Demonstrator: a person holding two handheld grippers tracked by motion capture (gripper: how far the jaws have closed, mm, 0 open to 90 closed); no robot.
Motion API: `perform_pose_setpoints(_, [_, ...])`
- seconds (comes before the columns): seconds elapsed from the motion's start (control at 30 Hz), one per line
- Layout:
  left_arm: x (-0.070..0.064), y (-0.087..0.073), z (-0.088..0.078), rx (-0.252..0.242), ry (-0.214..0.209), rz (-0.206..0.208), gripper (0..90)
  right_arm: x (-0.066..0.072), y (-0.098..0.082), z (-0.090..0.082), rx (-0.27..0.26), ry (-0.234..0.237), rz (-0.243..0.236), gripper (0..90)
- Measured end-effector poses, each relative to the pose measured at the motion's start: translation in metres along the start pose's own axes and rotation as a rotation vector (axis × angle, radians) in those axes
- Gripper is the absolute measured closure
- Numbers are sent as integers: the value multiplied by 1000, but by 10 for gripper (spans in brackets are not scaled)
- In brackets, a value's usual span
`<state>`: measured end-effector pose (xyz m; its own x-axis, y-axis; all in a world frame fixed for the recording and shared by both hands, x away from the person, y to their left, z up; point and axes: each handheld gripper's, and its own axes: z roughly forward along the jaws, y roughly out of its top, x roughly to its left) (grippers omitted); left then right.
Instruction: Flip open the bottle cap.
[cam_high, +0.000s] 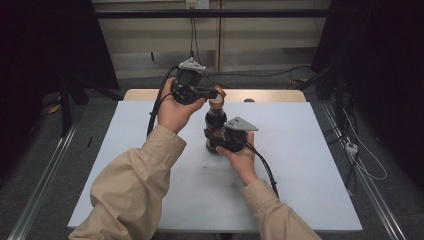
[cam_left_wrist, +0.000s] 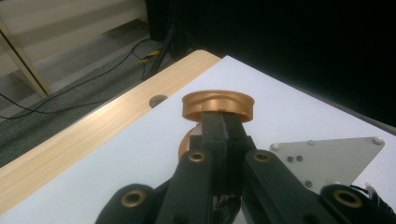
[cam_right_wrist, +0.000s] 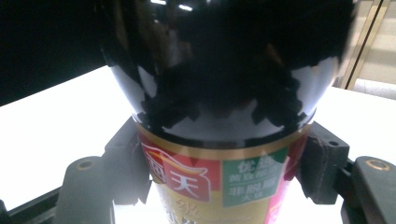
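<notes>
Bottle (cam_high: 215, 125) stood upright near the table's (cam_high: 300, 165) centre, w/ the right gripper (cam_high: 220, 140) clenched round its labelled lower body from the near side. In the right gripper view the jaws pressed both sides of the label (cam_right_wrist: 219, 179), just under the dark glossy shoulder. Left gripper (cam_high: 212, 92) sat above and left of the neck, jaws squeezed tight on the rim of the gold cap (cam_left_wrist: 218, 105). Cap looked lifted clear of the neck, though whether it still touched the mouth couldn't be told from the high view.

Handling, as a guess: bottle probably glass and full of dark sauce, so heavy-ish, stiff, breakable if tipped. Shoulder is shiny and curved, likely slippery, bad spot to grab. The label band is straighter and gives more friction, so the right gripper's hold was about where it should be; low grip also kept it steady vs. twisting at the top.

Cap is light, thin, rigid, prob. metal or hard plastic. Pinched by one edge only, so it could swing or slip out if jerked. Better across the full width if it needs carrying far. Open mouth means spill risk, so keep the bottle vertical.
</notes>
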<state>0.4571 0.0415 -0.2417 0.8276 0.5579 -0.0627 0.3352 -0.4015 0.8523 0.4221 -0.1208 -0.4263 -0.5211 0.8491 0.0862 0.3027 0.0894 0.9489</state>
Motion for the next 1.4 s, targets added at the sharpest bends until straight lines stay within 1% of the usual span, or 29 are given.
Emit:
perform_pose_setpoints(0.17, [0, 0, 2, 0, -1, -4, 900, 0, 0, 0, 1, 0, -1, 305])
perform_pose_setpoints(0.37, [0, 2, 3, 1, -2, 1, 900, 0, 0, 0, 2, 1, -2, 305])
perform_pose_setpoints(0.6, [2, 3, 5, -1, -20, -9, 900, 0, 0, 0, 4, 2, -2, 304])
perform_pose_setpoints(0.8, [3, 4, 6, 6, -20, 0, 900, 0, 0, 0, 3, 2, -1, 304])
perform_pose_setpoints(1.13, [5, 4, 7, -8, -15, -15, 900, 0, 0, 0, 4, 2, -1, 304])
perform_pose_setpoints(1.4, [5, 5, 6, 0, -20, -10, 900, 0, 0, 0, 4, 1, -1, 304])
